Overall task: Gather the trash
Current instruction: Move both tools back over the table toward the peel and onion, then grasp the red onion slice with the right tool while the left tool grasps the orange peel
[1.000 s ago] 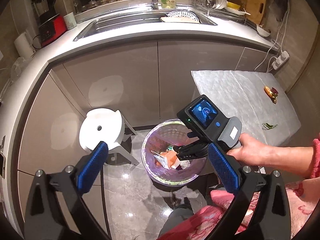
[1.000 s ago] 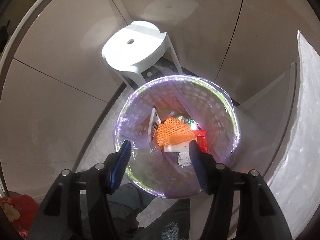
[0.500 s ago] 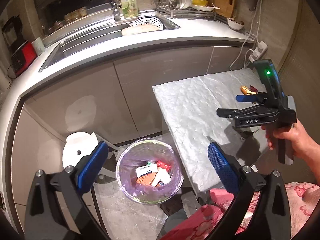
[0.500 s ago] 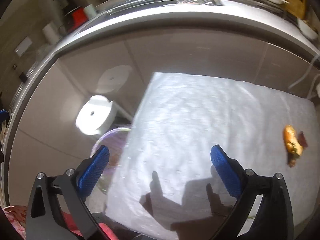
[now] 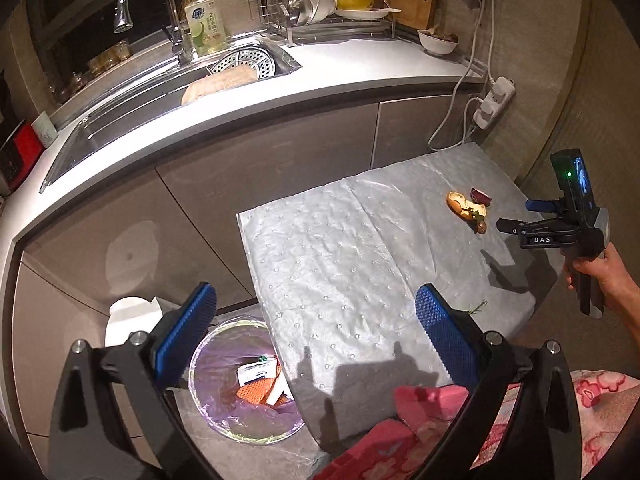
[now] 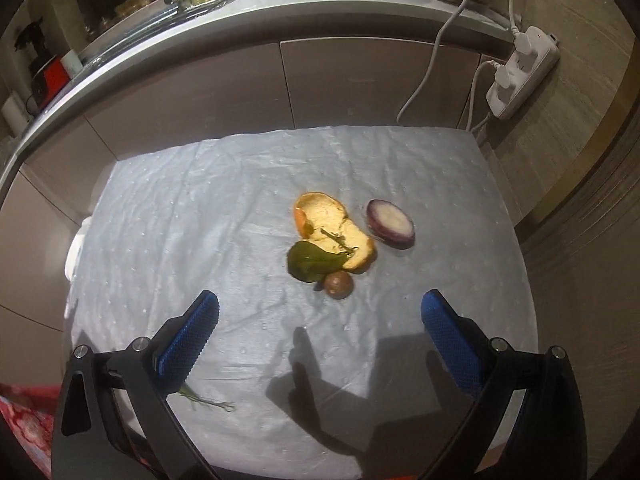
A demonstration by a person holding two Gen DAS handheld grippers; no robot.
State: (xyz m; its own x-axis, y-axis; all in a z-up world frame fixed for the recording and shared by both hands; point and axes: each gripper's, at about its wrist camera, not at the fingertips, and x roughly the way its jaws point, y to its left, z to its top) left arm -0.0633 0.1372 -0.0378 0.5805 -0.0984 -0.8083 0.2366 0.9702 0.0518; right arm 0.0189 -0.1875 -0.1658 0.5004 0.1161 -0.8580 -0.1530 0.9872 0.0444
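An orange peel point(image 6: 332, 230), a green leaf point(image 6: 314, 265), a small brown round fruit point(image 6: 338, 285) and a purple onion slice point(image 6: 391, 223) lie together on the table's silver cloth point(image 6: 200, 220). The scraps also show in the left wrist view point(image 5: 466, 206). My right gripper point(image 6: 318, 316) is open and empty, hovering just short of the scraps; it shows in the left wrist view point(image 5: 520, 216). My left gripper point(image 5: 316, 312) is open and empty above the table's near left corner. A purple-lined trash bin point(image 5: 224, 412) with wrappers stands on the floor below.
A thin green sprig point(image 6: 208, 400) lies near the table's front edge. A white stool point(image 5: 128, 316) stands beside the bin. A power strip point(image 6: 520, 72) with cables hangs on the wall behind the table. Counter and sink point(image 5: 160, 92) run along the back.
My right gripper left the trash bin, swung right over the table and now faces the food scraps. My left gripper turned right, bringing the table into view.
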